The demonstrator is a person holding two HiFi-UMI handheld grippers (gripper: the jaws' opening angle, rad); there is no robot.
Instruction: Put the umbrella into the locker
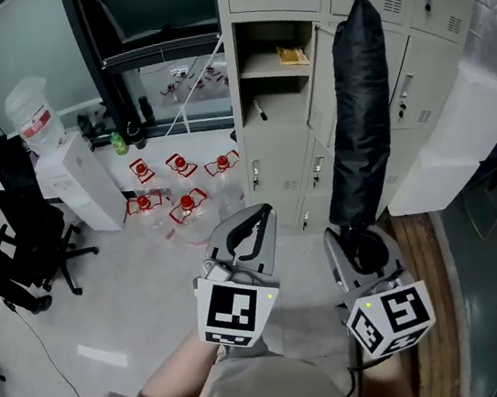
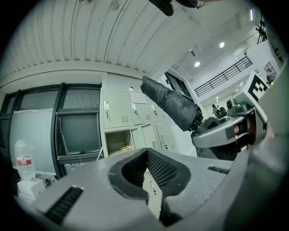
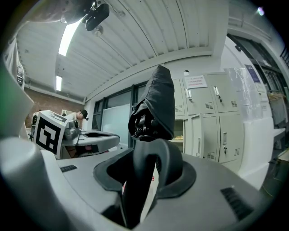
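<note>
The right gripper (image 1: 359,243) has its jaws clamped on the handle of the folded black umbrella (image 1: 360,111), which rises toward 12 o'clock in front of the grey lockers, outside them. The open locker compartment (image 1: 271,67) sits at about 10 o'clock from the umbrella's middle. The left gripper (image 1: 254,224), at 9 o'clock from the right one, has its jaw tips closed together with nothing between them.

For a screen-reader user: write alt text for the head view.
The right gripper holds a folded black umbrella by its handle, pointed toward grey lockers, one compartment open. The left gripper beside it is empty, fingers together.
</note>
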